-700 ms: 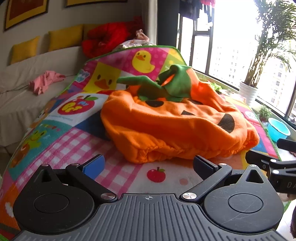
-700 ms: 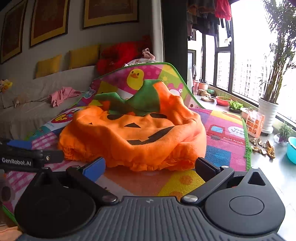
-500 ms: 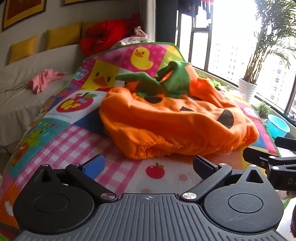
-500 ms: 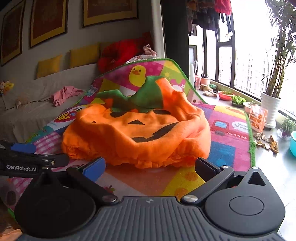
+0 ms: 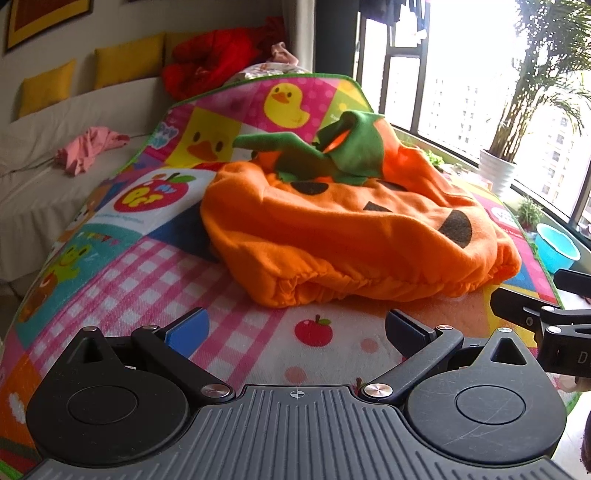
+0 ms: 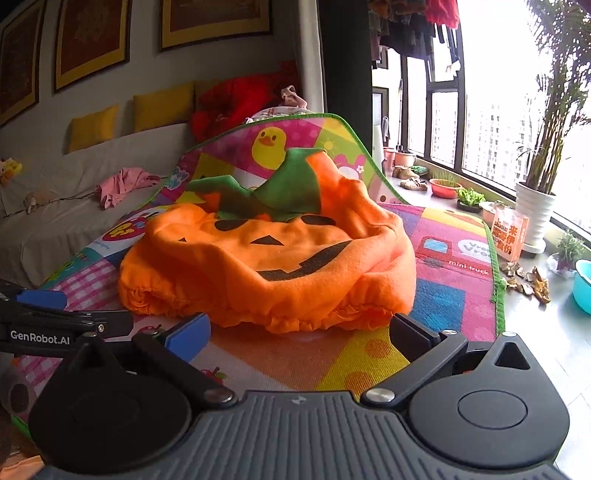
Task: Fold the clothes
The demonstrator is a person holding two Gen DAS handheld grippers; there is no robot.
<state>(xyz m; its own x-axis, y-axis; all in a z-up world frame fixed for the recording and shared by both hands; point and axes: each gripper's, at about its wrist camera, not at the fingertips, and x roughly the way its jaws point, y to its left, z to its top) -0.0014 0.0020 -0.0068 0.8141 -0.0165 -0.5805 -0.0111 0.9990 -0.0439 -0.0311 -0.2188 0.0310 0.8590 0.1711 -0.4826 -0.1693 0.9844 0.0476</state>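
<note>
An orange pumpkin costume [image 5: 351, 236] with a black jack-o'-lantern face and a green collar [image 6: 280, 188] lies crumpled in the middle of a colourful play mat [image 5: 147, 280], its gathered hem facing the cameras. The left gripper [image 5: 295, 328] hovers over the mat just short of the hem, fingers spread wide and empty. The right gripper [image 6: 299, 332] sits likewise before the hem, fingers fully apart, grasping nothing. The mat shows ducks, apples, a frog and pink checks; its far end curls up against a pale sofa [image 5: 33, 184]. A pink garment [image 6: 122, 184] lies on the sofa, with yellow cushions [image 6: 162, 107] and a red heap [image 5: 210, 62] behind. Framed pictures [image 6: 218, 18] hang on the wall. To the right, large windows [image 6: 491, 136] run along a ledge holding a red bowl [image 6: 445, 187] with greens in it, a white pot [image 6: 533, 210] holding a palm, and a blue basin [image 5: 556, 247] whose contents cannot be seen.
</note>
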